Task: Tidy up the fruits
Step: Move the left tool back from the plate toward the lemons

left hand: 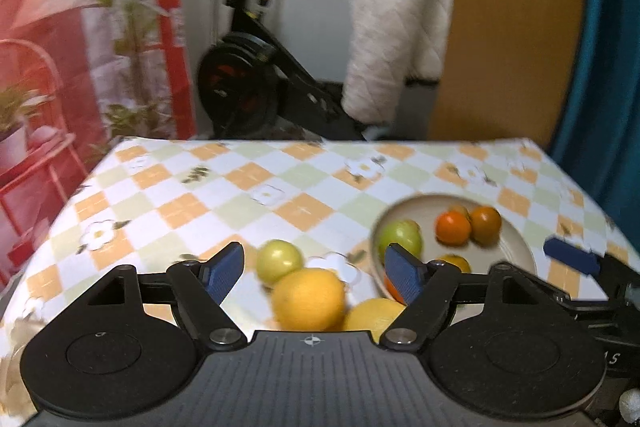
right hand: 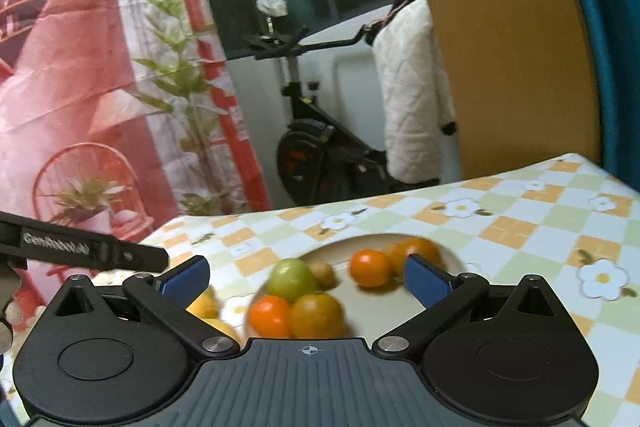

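A cream plate point(left hand: 424, 213) on the checked tablecloth holds a green apple point(left hand: 400, 237) and several oranges point(left hand: 452, 227). Left of the plate, on the cloth, lie a small green fruit point(left hand: 279, 261) and two yellow citrus fruits point(left hand: 310, 299). My left gripper point(left hand: 316, 269) hovers over these loose fruits, open, its pads touching none. In the right wrist view my right gripper point(right hand: 306, 279) is wide open over the plate point(right hand: 380, 307), above the green apple point(right hand: 291, 279), a small brown fruit point(right hand: 323, 274) and the oranges point(right hand: 370, 268). Nothing is held.
The flowered cloth point(left hand: 240, 195) stretches bare to the table's far edge. An exercise bike point(left hand: 248, 75) with a white quilted jacket point(left hand: 396, 35) stands behind the table. A red printed backdrop point(right hand: 80, 67) hangs at left, a wooden panel point(right hand: 500, 27) at right. The left gripper's body point(right hand: 80, 251) shows at the left.
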